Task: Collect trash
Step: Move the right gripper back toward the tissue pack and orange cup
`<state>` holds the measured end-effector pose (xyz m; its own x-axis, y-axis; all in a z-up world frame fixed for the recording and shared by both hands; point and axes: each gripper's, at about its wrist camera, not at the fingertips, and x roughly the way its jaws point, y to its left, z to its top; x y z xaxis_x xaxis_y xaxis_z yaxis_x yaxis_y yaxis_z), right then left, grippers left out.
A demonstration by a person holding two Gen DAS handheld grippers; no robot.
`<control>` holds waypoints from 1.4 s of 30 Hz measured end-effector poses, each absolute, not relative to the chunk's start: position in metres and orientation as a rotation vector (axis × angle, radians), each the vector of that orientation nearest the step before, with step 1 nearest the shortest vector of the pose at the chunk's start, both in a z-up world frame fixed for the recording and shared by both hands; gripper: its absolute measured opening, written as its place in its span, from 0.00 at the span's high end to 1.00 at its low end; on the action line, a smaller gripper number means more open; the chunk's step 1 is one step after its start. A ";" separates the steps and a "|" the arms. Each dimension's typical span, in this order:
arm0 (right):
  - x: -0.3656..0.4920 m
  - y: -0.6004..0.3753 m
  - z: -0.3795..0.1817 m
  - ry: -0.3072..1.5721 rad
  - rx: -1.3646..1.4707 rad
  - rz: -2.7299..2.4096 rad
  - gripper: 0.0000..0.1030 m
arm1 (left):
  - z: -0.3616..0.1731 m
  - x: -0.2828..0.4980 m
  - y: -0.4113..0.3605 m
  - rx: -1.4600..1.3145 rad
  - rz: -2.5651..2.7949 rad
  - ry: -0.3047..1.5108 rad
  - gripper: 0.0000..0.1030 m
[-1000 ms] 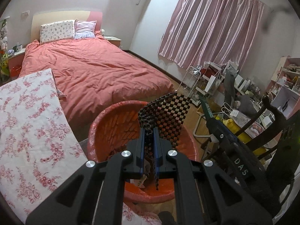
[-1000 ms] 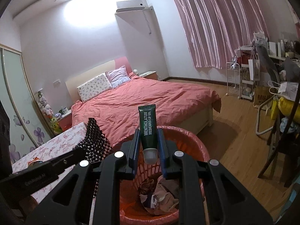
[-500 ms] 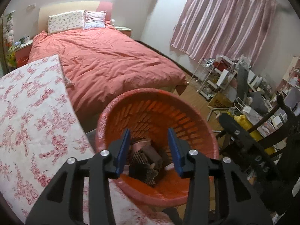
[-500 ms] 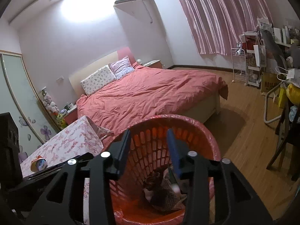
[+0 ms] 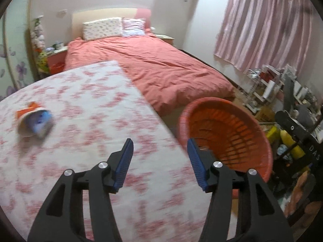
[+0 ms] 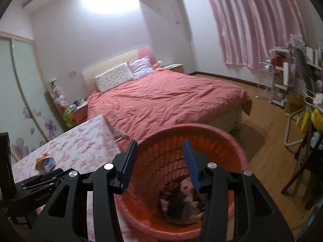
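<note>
An orange plastic basket [image 5: 250, 125] stands beside the floral table; it also shows in the right wrist view [image 6: 238, 147]. It holds crumpled trash, with a black checkered net [image 6: 177, 205] on top. My left gripper [image 5: 160, 161] is open and empty over the table's right edge. My right gripper [image 6: 160, 159] is open and empty above the basket's near rim. A tipped paper cup [image 5: 33, 123] with orange and blue print lies on the table at the left, also in the right wrist view [image 6: 45, 162].
The floral tablecloth [image 5: 80, 121] covers the table. A bed [image 5: 157, 66] with a red duvet lies behind. A dark chair [image 5: 302, 141] and cluttered shelves stand at the right. Wooden floor [image 6: 272, 141] lies right of the basket.
Both grippers opened and dropped the checkered net and the green tube into the basket. The left gripper has since swung left over the table, bringing the cup into view.
</note>
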<state>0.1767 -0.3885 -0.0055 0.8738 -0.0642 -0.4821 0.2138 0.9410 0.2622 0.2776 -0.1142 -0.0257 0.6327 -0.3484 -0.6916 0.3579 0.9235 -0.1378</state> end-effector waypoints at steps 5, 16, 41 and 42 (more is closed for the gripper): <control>0.193 -0.342 -0.003 0.531 0.248 -0.037 0.54 | -0.019 0.274 -0.053 -0.002 -0.283 0.766 0.39; 0.256 -0.218 -0.014 0.638 0.152 0.233 0.47 | -0.017 0.278 0.089 -0.099 -0.036 0.760 0.37; 0.349 -0.088 -0.063 0.864 -0.010 0.475 0.37 | -0.042 0.286 0.176 -0.238 0.036 0.806 0.36; 0.345 -0.088 -0.063 0.869 -0.017 0.489 0.41 | -0.043 0.288 0.177 -0.239 0.035 0.807 0.36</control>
